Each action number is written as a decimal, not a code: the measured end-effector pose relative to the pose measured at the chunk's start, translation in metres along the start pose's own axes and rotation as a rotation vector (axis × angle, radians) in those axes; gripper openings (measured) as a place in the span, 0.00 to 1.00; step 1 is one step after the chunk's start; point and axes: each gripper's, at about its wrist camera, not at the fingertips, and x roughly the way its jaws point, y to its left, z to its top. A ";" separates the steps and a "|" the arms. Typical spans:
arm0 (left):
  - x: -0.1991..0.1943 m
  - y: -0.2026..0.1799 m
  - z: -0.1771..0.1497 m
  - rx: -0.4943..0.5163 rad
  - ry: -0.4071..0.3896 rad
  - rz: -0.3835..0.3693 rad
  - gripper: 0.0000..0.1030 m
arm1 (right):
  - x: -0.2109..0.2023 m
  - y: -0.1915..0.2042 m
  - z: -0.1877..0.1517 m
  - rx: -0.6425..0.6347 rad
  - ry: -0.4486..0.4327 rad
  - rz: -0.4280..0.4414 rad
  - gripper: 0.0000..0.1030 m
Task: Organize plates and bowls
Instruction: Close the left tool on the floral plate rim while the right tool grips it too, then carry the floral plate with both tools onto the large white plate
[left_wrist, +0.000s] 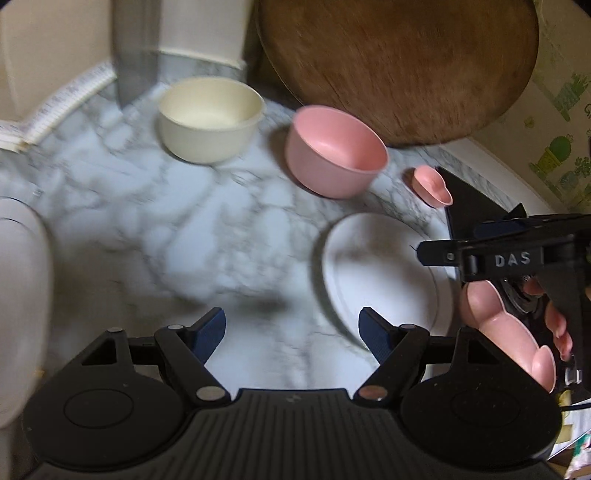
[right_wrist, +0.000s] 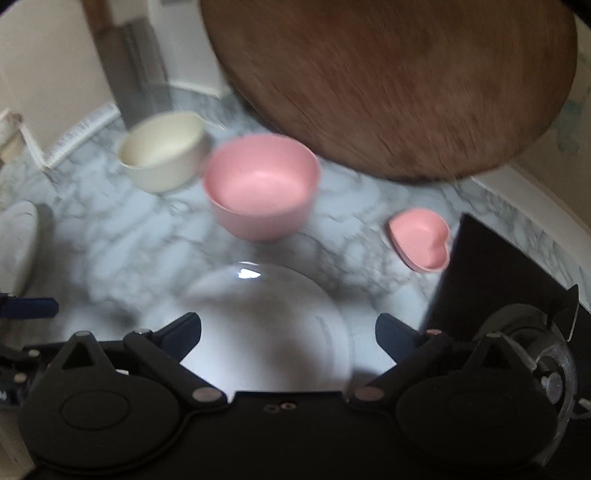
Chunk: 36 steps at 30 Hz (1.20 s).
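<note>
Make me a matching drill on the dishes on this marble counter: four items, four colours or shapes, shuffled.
Items:
1. Left bowl
2. Middle bowl
3. Small dish
4. Plate

Descriptions:
A. White, flat, nearest the right tool
B. Cream
C. Pink, heart-shaped
D. Pink, round

Pairs: 1-B, 2-D, 3-C, 4-A

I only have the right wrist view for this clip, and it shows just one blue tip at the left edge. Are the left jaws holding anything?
Observer: No. The left gripper is open over the marble counter, with nothing between its jaws.
Operator: Any dishes outside my view?
Observer: Yes. A second pink lobed dish sits right beside the person's hand at the right edge of the left wrist view.
</note>
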 end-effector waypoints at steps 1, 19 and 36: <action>0.005 -0.003 0.001 -0.002 0.009 -0.003 0.77 | 0.005 -0.006 0.001 0.009 0.026 0.002 0.98; 0.056 -0.010 0.015 -0.102 0.089 -0.141 0.57 | 0.048 -0.058 0.007 0.126 0.207 0.148 0.65; 0.057 -0.007 0.012 -0.122 0.090 -0.116 0.16 | 0.049 -0.064 -0.001 0.117 0.202 0.187 0.19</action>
